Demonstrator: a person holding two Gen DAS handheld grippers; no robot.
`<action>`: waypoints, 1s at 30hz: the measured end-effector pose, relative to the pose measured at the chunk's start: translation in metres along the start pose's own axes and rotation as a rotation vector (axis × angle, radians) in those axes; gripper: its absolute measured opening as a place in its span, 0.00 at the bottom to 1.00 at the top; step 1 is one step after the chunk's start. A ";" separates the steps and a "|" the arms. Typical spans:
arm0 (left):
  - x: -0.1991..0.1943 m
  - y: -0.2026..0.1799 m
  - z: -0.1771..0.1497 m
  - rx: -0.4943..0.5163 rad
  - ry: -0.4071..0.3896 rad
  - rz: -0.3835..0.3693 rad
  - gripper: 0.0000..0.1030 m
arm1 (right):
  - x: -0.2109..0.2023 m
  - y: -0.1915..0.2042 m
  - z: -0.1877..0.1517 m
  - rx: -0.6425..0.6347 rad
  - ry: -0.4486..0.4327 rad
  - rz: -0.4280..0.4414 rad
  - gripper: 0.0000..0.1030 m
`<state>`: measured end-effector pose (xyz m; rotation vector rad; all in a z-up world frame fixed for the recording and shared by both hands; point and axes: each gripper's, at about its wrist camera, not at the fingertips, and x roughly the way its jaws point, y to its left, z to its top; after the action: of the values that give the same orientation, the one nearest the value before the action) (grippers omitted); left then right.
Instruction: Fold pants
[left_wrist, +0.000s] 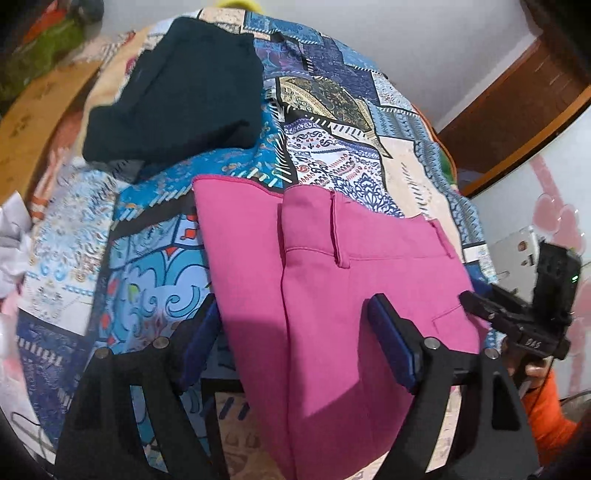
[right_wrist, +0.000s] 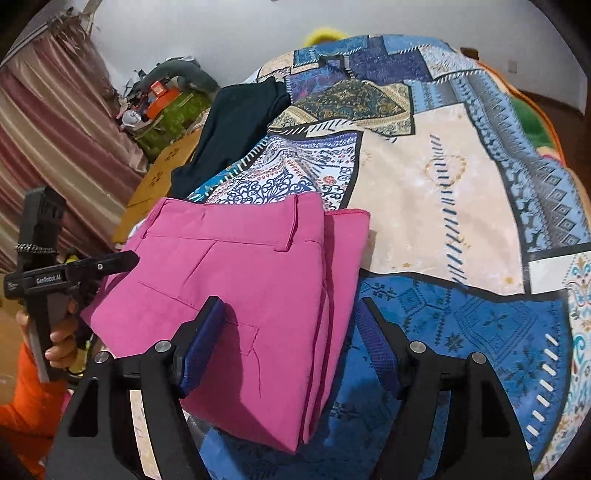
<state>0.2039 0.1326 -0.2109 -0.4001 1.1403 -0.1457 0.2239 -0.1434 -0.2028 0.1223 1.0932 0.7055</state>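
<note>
Pink pants (left_wrist: 332, 295) lie folded on a patterned blue bedspread (left_wrist: 155, 258), waistband and belt loops toward the far side. In the left wrist view my left gripper (left_wrist: 295, 332) is open, its blue pads straddling the near part of the pants without pinching. In the right wrist view my right gripper (right_wrist: 291, 339) is open over the right edge of the pants (right_wrist: 240, 288); its left pad (right_wrist: 201, 354) rests over the fabric. Each gripper shows at the edge of the other's view, the right one (left_wrist: 517, 317) and the left one (right_wrist: 74, 273).
A dark folded garment (left_wrist: 177, 92) lies farther up the bed, also seen in the right wrist view (right_wrist: 229, 129). A wooden headboard (left_wrist: 33, 122) and clutter are to the left, a striped curtain (right_wrist: 55, 129) beyond. The bedspread (right_wrist: 443, 203) stretches to the right.
</note>
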 end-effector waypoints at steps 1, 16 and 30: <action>0.001 0.001 0.000 -0.008 0.003 -0.014 0.77 | 0.004 -0.001 0.000 0.011 0.009 0.014 0.68; -0.011 -0.007 0.005 -0.034 -0.043 -0.064 0.21 | 0.001 0.014 0.007 0.001 -0.037 0.041 0.13; -0.086 -0.015 0.053 0.089 -0.292 0.051 0.18 | -0.017 0.064 0.082 -0.156 -0.178 0.042 0.10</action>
<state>0.2171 0.1577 -0.1131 -0.3015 0.8524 -0.0892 0.2586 -0.0835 -0.1236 0.0735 0.8645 0.7991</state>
